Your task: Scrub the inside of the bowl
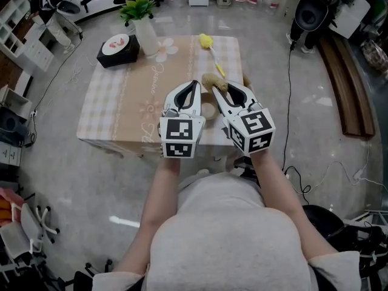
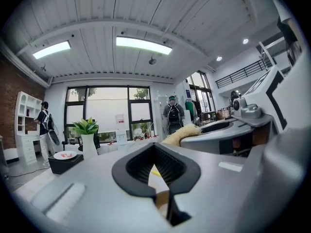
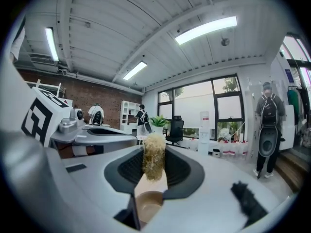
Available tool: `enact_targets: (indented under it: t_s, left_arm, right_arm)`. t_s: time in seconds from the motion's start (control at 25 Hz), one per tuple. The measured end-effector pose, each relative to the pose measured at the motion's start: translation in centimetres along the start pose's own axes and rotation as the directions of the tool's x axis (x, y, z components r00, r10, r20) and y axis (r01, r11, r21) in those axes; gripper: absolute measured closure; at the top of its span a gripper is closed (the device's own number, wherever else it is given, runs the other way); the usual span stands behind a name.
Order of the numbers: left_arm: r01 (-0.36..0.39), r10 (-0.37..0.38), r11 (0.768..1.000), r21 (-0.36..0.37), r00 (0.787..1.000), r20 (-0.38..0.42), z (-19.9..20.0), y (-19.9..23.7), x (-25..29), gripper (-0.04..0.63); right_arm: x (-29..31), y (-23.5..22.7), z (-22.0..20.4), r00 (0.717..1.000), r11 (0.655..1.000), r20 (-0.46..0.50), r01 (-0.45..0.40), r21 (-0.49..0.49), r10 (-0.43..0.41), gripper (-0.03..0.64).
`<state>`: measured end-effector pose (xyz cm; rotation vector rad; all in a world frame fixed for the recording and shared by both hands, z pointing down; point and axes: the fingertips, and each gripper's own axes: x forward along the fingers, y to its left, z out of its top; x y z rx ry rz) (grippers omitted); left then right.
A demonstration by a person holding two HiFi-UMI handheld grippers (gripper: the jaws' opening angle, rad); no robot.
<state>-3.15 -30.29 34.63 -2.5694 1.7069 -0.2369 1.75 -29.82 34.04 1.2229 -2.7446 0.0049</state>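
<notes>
A small tan bowl (image 1: 208,110) sits near the table's front edge, between and below my two grippers. It shows through the jaw gaps in the left gripper view (image 2: 163,198) and the right gripper view (image 3: 148,205). My right gripper (image 1: 219,91) is shut on a straw-coloured loofah scrubber (image 1: 214,82), which stands up between its tips (image 3: 154,163). My left gripper (image 1: 194,83) is shut with nothing in it, its tips meeting (image 2: 154,146). Both grippers hover side by side above the bowl and point almost level.
The checked tablecloth (image 1: 121,102) carries a yellow long-handled brush (image 1: 207,42) at the back, a white vase with a green plant (image 1: 145,35) and a black box with a plate on it (image 1: 118,50). Cables and office gear lie on the floor around. People stand in the room's far part.
</notes>
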Motion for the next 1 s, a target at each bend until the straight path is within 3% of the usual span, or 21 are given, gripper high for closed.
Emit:
enact_targets:
  t_s: [1.0]
  left_arm:
    - [0.030, -0.030, 1.000, 0.002, 0.998, 0.059, 1.8, 0.1, 0.1, 0.589]
  right_arm:
    - [-0.4, -0.4, 1.6, 0.999, 1.000, 0.041, -0.004, 0.020, 0.003, 0.518]
